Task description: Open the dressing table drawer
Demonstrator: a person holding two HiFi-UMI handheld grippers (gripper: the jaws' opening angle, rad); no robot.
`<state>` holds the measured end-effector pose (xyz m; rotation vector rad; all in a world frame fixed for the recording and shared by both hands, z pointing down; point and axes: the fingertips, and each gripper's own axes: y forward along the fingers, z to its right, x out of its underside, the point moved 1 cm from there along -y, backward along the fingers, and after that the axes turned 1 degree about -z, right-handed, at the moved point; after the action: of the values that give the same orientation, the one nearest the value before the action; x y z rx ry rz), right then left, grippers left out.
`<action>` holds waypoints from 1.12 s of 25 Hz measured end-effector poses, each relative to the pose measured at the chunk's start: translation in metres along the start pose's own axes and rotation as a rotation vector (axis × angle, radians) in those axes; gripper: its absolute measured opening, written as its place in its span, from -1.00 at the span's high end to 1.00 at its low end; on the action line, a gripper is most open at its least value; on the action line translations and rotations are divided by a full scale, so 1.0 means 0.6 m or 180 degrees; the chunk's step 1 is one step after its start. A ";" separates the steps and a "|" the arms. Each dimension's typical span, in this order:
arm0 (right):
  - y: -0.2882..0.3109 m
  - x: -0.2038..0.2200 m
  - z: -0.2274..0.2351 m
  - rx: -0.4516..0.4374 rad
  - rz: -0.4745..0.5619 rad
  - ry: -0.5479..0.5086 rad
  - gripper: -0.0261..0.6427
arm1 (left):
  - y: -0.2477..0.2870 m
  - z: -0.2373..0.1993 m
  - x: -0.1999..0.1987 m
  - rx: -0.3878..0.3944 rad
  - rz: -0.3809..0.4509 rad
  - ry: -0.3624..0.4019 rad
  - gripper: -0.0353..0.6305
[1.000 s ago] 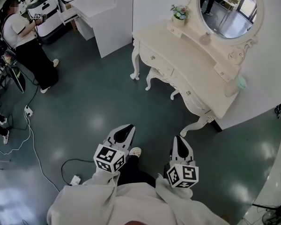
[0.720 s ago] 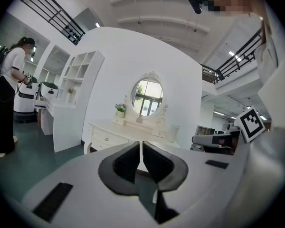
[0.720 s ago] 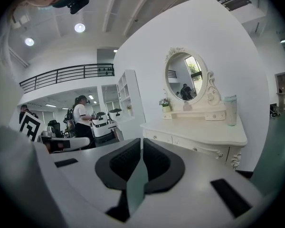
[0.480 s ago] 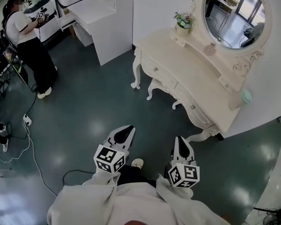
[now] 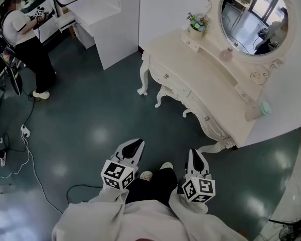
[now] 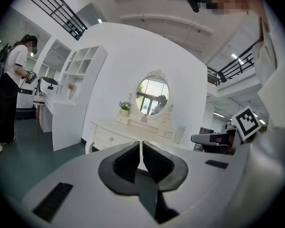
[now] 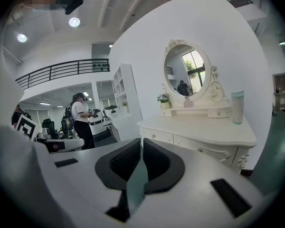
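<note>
Cream dressing table (image 5: 203, 69); drawer (image 5: 168, 78) closed.

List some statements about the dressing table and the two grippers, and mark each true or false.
1. The jaws of the left gripper and the right gripper are together, with nothing between them. True.
2. One of the dressing table's drawers is pulled out. False: every drawer front that shows sits flush and shut.
3. The left gripper touches a drawer knob. False: both grippers hang over the floor, apart from the table.
4. A pot of flowers stands on the table beside the mirror. True.
5. The mirror is square. False: it is rounded, in an ornate frame.
</note>
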<state>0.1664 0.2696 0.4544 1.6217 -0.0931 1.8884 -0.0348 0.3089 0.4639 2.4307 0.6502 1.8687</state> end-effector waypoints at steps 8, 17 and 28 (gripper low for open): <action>0.045 -0.002 -0.023 -0.0221 -0.0105 -0.0125 0.80 | 0.002 -0.026 0.001 -0.0162 0.0048 -0.0091 0.79; 0.116 -0.010 -0.028 -0.0488 -0.0165 -0.0095 0.80 | 0.037 -0.057 -0.015 -0.0368 0.0071 -0.0048 0.79; 0.216 -0.067 0.025 -0.0514 -0.0101 -0.0135 0.80 | 0.143 -0.089 -0.069 -0.0394 0.0127 0.0040 0.79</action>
<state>0.1153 0.1434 0.4658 1.5451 -0.2305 1.7750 -0.0653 0.2041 0.4630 2.3740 0.4745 1.8794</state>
